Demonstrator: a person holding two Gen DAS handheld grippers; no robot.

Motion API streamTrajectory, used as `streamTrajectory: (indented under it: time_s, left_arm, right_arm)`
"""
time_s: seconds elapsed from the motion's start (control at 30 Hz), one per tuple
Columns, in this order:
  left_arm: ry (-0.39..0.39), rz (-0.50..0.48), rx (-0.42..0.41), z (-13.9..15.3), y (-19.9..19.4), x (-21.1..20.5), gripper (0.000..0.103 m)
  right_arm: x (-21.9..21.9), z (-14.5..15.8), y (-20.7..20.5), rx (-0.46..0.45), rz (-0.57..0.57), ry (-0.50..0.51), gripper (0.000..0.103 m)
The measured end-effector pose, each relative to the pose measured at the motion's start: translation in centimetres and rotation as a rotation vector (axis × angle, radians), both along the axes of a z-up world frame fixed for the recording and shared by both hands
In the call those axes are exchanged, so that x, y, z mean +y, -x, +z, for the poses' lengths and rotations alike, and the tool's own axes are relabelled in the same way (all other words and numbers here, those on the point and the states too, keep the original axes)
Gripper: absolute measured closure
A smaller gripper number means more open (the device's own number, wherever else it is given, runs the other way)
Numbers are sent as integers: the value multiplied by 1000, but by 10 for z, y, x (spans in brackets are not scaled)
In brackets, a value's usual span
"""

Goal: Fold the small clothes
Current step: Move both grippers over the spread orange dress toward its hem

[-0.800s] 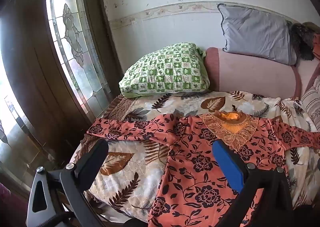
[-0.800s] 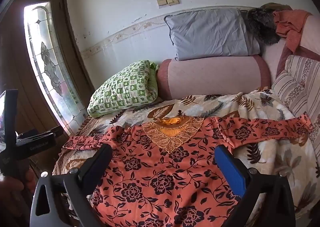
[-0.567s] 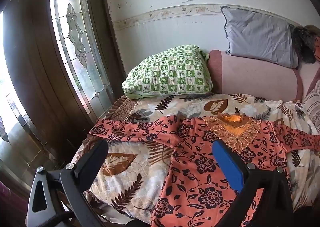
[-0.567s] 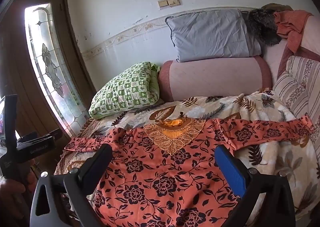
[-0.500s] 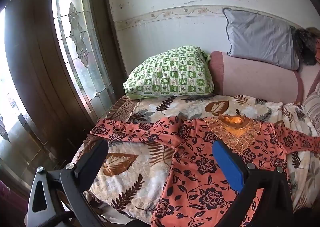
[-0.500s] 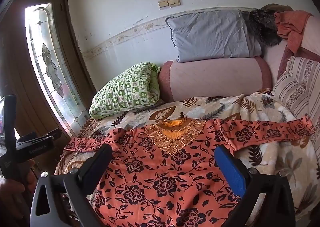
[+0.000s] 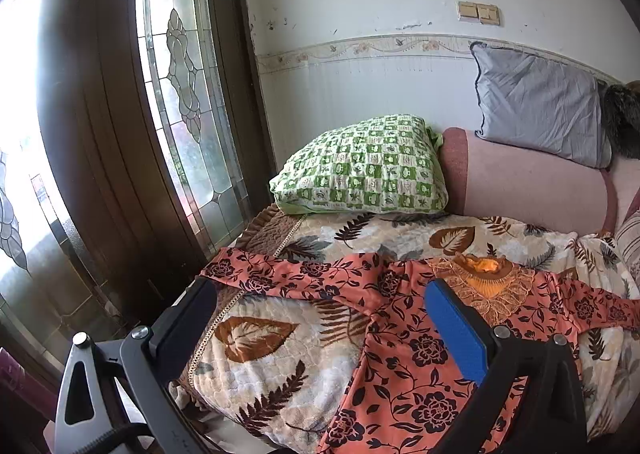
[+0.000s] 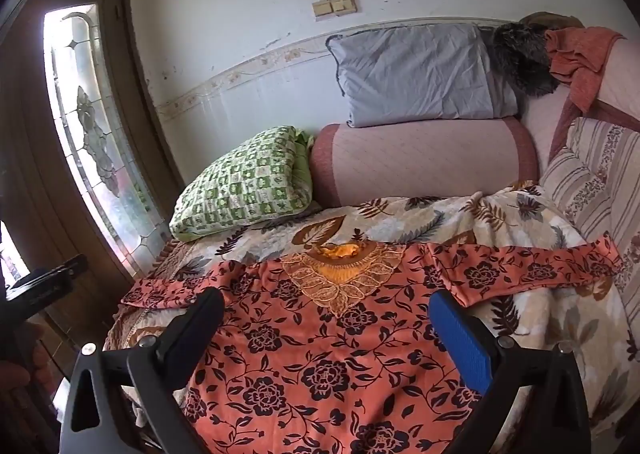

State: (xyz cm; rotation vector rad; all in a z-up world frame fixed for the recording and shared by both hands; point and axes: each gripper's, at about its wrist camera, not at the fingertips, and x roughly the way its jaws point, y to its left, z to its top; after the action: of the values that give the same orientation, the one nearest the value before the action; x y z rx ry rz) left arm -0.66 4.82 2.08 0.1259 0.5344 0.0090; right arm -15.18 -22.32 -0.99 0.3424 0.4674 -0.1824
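Observation:
An orange top (image 7: pixel 408 358) (image 8: pixel 320 358) with black flowers lies spread flat on the leaf-patterned bed cover (image 7: pixel 260 338). Its gold embroidered neckline (image 7: pixel 480 282) (image 8: pixel 344 274) points toward the wall. One sleeve (image 7: pixel 280 274) reaches toward the door side and the other sleeve (image 8: pixel 520 266) toward the cushions. My left gripper (image 7: pixel 320 286) hovers open above the door-side sleeve and the bare cover, touching nothing. My right gripper (image 8: pixel 325 296) hovers open over the chest of the top, just below the neckline, and holds nothing.
A green checked pillow (image 7: pixel 360 170) (image 8: pixel 248 182), a pink bolster (image 8: pixel 420 162) and a grey pillow (image 8: pixel 416 74) line the wall. A striped cushion (image 8: pixel 592 174) stands on the right. A wooden door with patterned glass (image 7: pixel 180 74) is close on the left. A hand (image 8: pixel 16 358) holds the left tool.
The left gripper has tipped up and drawn back a little, so the top sits lower in its view. The right gripper has barely moved. Both stay open; the top lies unchanged.

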Motion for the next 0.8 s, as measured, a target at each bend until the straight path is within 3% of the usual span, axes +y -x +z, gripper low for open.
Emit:
streamTrajectory:
  time_s: [0.8]
  left_arm:
    - [-21,-66,-11,6,10,-26,0]
  right_arm:
    - [-19,-4,-14,108,-92,-9,0]
